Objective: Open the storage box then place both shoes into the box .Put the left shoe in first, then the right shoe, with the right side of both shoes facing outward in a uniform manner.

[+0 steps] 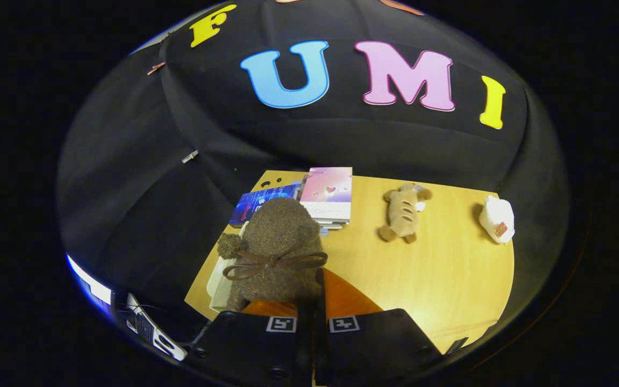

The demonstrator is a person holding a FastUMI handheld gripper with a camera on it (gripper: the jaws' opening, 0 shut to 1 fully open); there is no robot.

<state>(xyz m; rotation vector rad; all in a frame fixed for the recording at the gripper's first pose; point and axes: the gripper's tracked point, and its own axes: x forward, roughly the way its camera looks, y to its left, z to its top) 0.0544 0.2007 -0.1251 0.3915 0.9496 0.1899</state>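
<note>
A brown fuzzy shoe [277, 242] with a brown ribbon bow [274, 262] hangs just ahead of my fingers, raised over the near left part of the wooden table [438, 269]. My gripper [315, 306] is shut on the shoe's near edge, its two fingers almost touching. Under the shoe lies an orange surface [347, 298], probably part of the storage box. A white edge [218, 282] shows beside it on the left. I cannot tell whether that edge belongs to the box or to the other shoe.
Beyond the shoe lies a stack of books with a pink cover [328, 193] and a blue book [258, 203]. A tan plush toy [403, 212] lies mid-table. A white bundle [497, 217] sits at the far right edge.
</note>
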